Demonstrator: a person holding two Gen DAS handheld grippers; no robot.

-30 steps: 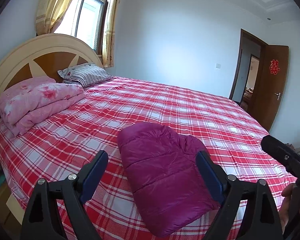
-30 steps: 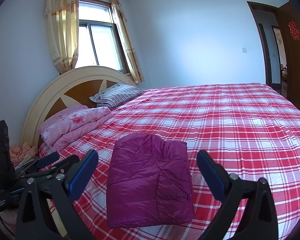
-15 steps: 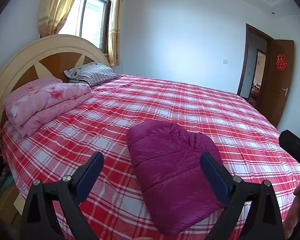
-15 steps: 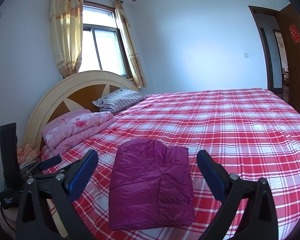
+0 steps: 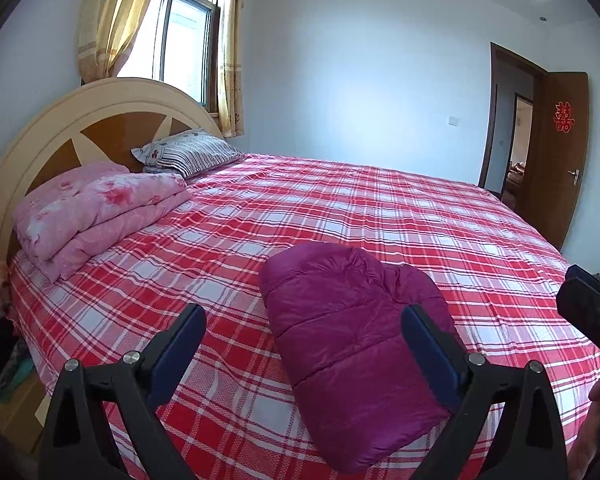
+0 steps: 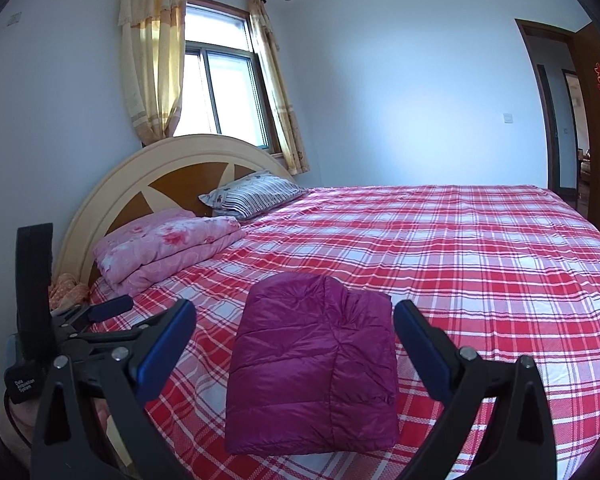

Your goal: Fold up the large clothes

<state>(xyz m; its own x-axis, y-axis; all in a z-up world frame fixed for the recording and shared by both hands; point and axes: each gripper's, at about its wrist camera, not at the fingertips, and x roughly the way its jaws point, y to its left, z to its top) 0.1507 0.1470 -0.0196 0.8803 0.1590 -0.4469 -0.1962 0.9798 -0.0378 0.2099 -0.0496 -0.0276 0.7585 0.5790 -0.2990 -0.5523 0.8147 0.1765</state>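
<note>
Near the bed's (image 5: 380, 216) front edge lies the folded purple down jacket (image 5: 352, 328), flat on the red-and-white plaid sheet (image 6: 460, 264). The left gripper (image 5: 300, 344) hovers short of it, jaws spread wide with nothing between them; the right gripper (image 6: 296, 344) is likewise wide apart and empty. A hand (image 6: 20, 420) at the lower left of the right wrist view is mostly cut off. Farther back, toward the head end, sit a folded pink quilt (image 5: 96, 212) and a striped pillow (image 5: 188, 154) against the arched headboard (image 6: 172, 168). Beyond are a curtained window (image 6: 224, 96), white walls and an open brown door (image 5: 560, 152). Cloth beside the bed's left corner is too dim to identify.
</note>
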